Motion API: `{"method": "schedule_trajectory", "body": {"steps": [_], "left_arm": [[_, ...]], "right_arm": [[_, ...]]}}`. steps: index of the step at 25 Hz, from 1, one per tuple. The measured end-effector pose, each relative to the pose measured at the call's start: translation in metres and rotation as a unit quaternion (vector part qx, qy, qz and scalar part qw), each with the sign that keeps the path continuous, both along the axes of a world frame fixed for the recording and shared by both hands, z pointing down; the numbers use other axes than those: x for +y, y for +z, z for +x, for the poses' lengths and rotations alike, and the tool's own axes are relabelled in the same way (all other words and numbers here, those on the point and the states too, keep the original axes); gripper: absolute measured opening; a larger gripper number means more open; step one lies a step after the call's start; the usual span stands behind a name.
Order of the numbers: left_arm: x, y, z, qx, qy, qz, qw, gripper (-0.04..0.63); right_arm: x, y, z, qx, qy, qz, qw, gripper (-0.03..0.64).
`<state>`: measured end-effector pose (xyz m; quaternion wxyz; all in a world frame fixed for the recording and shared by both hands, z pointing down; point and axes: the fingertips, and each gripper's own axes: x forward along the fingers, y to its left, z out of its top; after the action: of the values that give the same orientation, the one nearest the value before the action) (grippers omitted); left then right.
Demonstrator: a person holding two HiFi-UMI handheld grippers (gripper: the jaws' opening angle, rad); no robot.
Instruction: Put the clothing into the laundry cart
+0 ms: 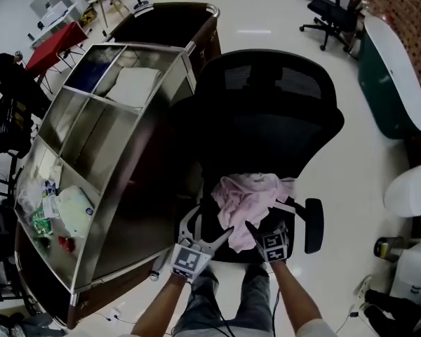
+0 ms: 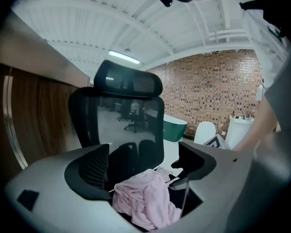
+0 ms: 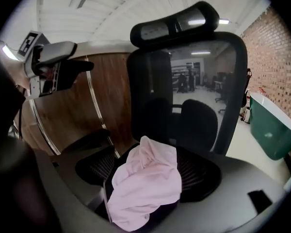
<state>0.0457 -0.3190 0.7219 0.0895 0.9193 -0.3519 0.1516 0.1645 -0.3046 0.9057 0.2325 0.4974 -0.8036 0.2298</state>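
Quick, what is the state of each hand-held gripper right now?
Left hand-held gripper: open, pink garment just ahead of it.
Right hand-held gripper: open, the garment between its jaws, not clamped.

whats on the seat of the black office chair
A crumpled pink garment lies bunched on the seat of the office chair. The part of the seat directly beneath the cloth is covered, so anything under it cannot be seen.

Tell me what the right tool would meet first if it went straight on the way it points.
The right tool would most likely meet the pink garment, crumpled on the chair seat between its open jaws; the mesh backrest stands beyond, depth unclear.
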Motion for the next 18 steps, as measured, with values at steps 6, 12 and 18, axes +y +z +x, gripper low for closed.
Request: {"method": "schedule_trajectory", "body": {"steps": [6,12,18], "left_arm": [[0.001,0.066,-0.003,-0.017,-0.007,-0.039,0.9991,0.449],[0.008,0.114,-0.005,-0.037,-0.001,-0.057,0.9977,0.449],[-0.004,0.132,-0.004,-0.029,-0.023,-0.083,0.9959,0.449]], "right_arm": [[-0.027,0.134,0.001,-0.024,0.036,-0.093,0.995,0.637],[-0.068,0.18,-0.014,0.039,0.035,-0.13,0.99,0.637],[-0.084,0.246,-0.032,0.03,0.026,-0.2,0.979,0.635]]}}
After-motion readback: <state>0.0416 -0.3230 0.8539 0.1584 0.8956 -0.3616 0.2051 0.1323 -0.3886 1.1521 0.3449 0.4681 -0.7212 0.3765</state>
